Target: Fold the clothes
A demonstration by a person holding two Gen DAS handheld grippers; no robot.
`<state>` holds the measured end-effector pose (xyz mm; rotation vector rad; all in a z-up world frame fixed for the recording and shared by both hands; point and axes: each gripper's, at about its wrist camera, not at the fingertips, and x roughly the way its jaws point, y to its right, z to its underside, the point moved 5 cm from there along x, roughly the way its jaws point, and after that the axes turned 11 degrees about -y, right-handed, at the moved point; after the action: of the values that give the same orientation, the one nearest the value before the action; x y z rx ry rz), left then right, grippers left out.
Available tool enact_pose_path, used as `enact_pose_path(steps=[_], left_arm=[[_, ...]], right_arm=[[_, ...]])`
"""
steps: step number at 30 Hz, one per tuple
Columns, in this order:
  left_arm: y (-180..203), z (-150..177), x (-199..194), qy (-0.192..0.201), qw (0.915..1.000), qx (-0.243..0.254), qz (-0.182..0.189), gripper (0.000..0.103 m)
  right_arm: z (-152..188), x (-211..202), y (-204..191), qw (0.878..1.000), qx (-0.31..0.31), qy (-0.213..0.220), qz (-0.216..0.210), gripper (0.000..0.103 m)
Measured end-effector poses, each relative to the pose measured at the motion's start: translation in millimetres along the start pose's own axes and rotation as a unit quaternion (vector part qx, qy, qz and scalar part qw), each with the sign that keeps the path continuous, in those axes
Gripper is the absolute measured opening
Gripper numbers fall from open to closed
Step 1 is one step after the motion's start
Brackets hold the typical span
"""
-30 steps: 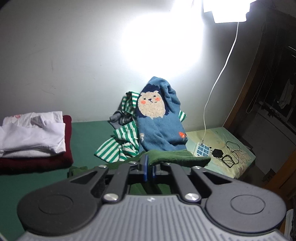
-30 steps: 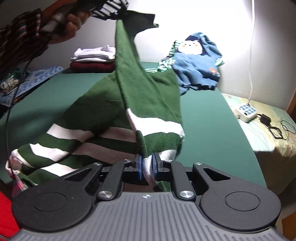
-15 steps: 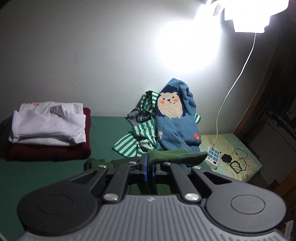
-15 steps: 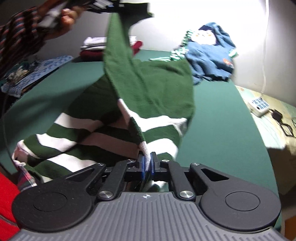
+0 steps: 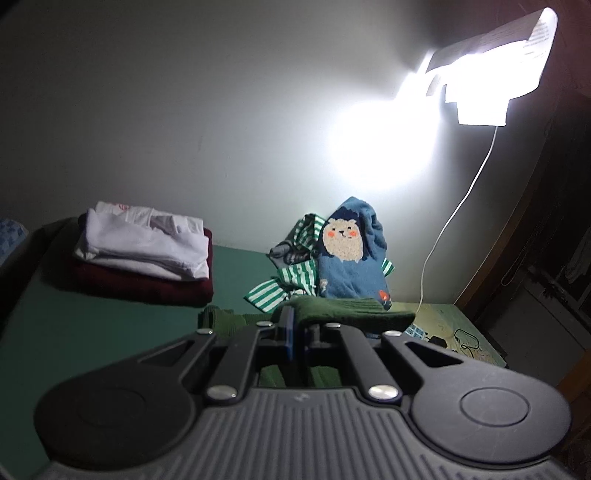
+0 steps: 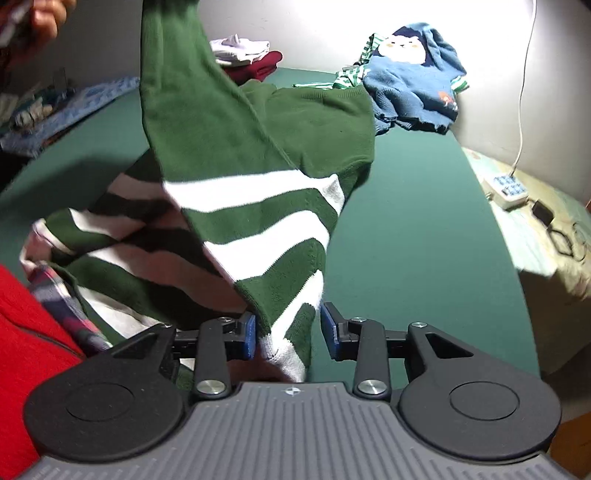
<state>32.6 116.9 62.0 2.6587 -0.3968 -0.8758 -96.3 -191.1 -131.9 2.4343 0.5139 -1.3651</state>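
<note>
A green sweater with white stripes (image 6: 236, 155) hangs over the green table (image 6: 424, 236), stretched up toward the top left. My left gripper (image 5: 295, 332) is shut on a dark green fold of that sweater (image 5: 347, 310), held high above the table. My right gripper (image 6: 288, 332) stands open, its blue pads apart, with the striped hem of the sweater hanging loose between them. The person's hand (image 6: 48, 16) shows at the top left of the right wrist view.
A folded stack of white and maroon clothes (image 5: 147, 258) sits at the back left. A blue hedgehog sweater (image 5: 351, 254) and a green striped garment (image 5: 284, 288) lean on the wall. A power strip (image 6: 506, 188) lies on the side surface. A lamp (image 5: 487, 77) glares above.
My right gripper has opened and let go of the striped hem. My left gripper has risen higher with the green fold, so the sweater hangs longer.
</note>
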Motion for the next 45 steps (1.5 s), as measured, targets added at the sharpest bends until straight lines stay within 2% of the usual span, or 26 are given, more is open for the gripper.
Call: enact_pose_path(steps=[1, 4, 5, 8, 17, 18, 20, 21, 22, 23, 25, 35, 41, 45], left_arm=[[3.1, -0.4, -5.8, 0.008, 0.9999, 0.008, -0.001, 0.001], [9.8, 2.0, -20.8, 0.023, 0.9995, 0.023, -0.002, 0.001], [10.7, 3.8, -25.5, 0.027, 0.9994, 0.023, 0.0, 0.001], [8.8, 13.4, -34.9, 0.029, 0.9995, 0.01, -0.006, 0.001], [-9.6, 54.5, -62.5, 0.012, 0.9956, -0.044, -0.082, 0.001], [-10.2, 57.6, -65.8, 0.011, 0.9948, -0.048, -0.089, 0.001], [-10.0, 60.6, -72.0, 0.013, 0.9936, -0.06, -0.095, 0.001], [-9.8, 61.7, -75.1, 0.014, 0.993, -0.066, -0.097, 0.001], [-9.4, 62.1, -77.6, 0.014, 0.9925, -0.071, -0.099, 0.001], [-9.3, 62.4, -79.1, 0.013, 0.9921, -0.072, -0.102, 0.001], [-9.6, 63.9, -81.3, 0.01, 0.9909, -0.072, -0.113, 0.001], [-22.4, 89.0, -91.9, -0.012, 0.9861, -0.102, -0.131, 0.0], [-48.0, 119.9, -102.3, -0.03, 0.9748, -0.168, -0.143, 0.0], [-48.9, 133.7, -111.9, -0.024, 0.9735, -0.184, -0.134, 0.0]], right_arm=[[0.2, 3.1, 0.1, 1.0, -0.004, -0.003, 0.013, 0.034], [0.2, 3.6, 6.7, 1.0, 0.019, -0.001, 0.017, 0.016], [0.5, 1.5, 8.9, 1.0, 0.025, 0.003, 0.016, 0.015], [2.9, -3.0, 12.9, 0.999, 0.029, 0.007, 0.015, 0.014], [3.1, -2.8, 25.1, 1.0, -0.005, 0.004, -0.008, 0.015], [2.5, -3.2, 27.6, 1.0, -0.004, 0.006, -0.012, 0.017], [1.0, -3.7, 31.0, 1.0, 0.002, 0.015, -0.019, 0.034], [0.2, -5.1, 30.5, 1.0, -0.003, 0.024, -0.018, 0.035], [-0.3, -7.4, 28.4, 0.999, -0.013, 0.035, -0.021, 0.034], [-0.3, -8.3, 28.5, 0.999, -0.021, 0.036, -0.024, 0.028], [-0.1, -9.9, 28.7, 0.998, -0.037, 0.036, -0.028, 0.01], [0.9, -18.0, 29.5, 0.991, -0.116, 0.039, -0.05, 0.008], [1.6, -13.4, 30.7, 0.988, -0.141, 0.03, -0.053, 0.008], [2.9, -12.5, 23.8, 0.985, -0.156, 0.023, -0.063, 0.008]])
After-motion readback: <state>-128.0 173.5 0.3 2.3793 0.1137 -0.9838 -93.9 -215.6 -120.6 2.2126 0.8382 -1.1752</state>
